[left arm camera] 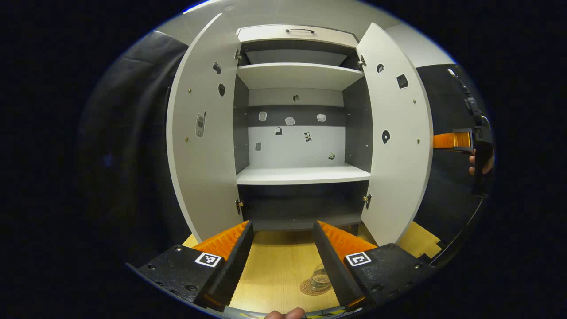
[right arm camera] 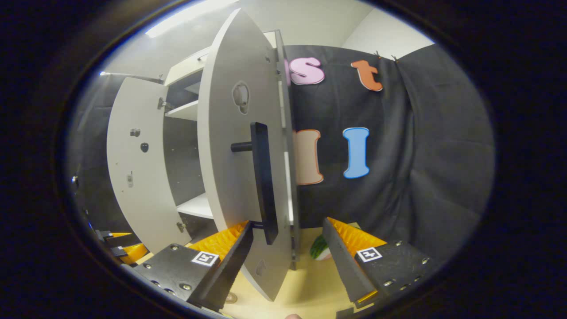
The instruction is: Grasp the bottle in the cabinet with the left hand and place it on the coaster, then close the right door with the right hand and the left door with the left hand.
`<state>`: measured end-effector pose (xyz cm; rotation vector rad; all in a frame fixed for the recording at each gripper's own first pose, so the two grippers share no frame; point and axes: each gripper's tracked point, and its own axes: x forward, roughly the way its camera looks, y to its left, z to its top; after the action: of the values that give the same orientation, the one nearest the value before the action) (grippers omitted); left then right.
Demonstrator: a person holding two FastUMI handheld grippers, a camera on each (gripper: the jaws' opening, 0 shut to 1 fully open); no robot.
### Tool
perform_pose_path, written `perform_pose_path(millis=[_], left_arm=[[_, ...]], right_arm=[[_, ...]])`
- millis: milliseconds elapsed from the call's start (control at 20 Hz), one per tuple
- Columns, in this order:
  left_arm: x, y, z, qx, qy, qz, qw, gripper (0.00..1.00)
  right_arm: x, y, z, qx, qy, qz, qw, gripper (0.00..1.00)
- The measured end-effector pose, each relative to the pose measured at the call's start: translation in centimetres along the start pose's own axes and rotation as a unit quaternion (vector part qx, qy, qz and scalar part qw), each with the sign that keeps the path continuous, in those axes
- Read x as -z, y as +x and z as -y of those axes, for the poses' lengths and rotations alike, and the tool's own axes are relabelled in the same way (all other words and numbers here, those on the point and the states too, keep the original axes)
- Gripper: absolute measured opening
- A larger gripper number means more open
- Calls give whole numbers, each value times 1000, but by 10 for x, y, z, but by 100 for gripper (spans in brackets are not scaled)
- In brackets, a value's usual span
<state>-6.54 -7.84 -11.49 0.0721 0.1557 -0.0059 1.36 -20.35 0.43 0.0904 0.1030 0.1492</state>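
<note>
Left gripper (left arm camera: 283, 248): fingers wide apart, holding nothing, pointing at the cabinet's open front
Right gripper (right arm camera: 288, 248): fingers wide apart, nothing pinched; the edge of the right door sits in the gap btwn them, can't tell if it touches
Bottle (left arm camera: 320, 277): clear, standing up on the coaster, at 5 o'clock in the left gripper view, partly hidden behind the left gripper's right finger
Coaster (left arm camera: 310, 288): round, brown, flat on the table, under the bottle
Table (left arm camera: 274, 266): light wood, in front of the cabinet
Cabinet (left arm camera: 301, 133): white, w/ grey inside walls, small stickers on the back wall
Shelves (left arm camera: 303, 175): white, bare
Left door (left arm camera: 201, 133): swung open, at 9 o'clock of the cabinet's inside, stickers on its inner face
Right door (left arm camera: 396, 133): swung open, at 3 o'clock of the cabinet's inside; in the right gripper view it's seen edge-on, very near
Handle (right arm camera: 264, 177): long dark bar on the right door's outer face, just above the right gripper's fingers
Other gripper far off: right one shows at 3 o'clock in the left gripper view, past the right door, w/ a hand (left arm camera: 480, 161) on it
Green thing (right arm camera: 320, 248): on the table at 6 o'clock in the right gripper view, mostly hidden, can't tell what
</note>
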Motion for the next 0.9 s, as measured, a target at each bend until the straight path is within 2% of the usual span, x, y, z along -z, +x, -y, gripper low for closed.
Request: perform_pose_path(millis=[350, 900], left_arm=[[3, -2, -29, -18, -14, -3, 1000, 86], [-4, 0, -95, -59, -43, 1, 997, 86]], right_arm=[[2, 26, -57, -33, 10, 3, 999, 98], [0, 78, -119, -38, -13, 12, 999, 100]])
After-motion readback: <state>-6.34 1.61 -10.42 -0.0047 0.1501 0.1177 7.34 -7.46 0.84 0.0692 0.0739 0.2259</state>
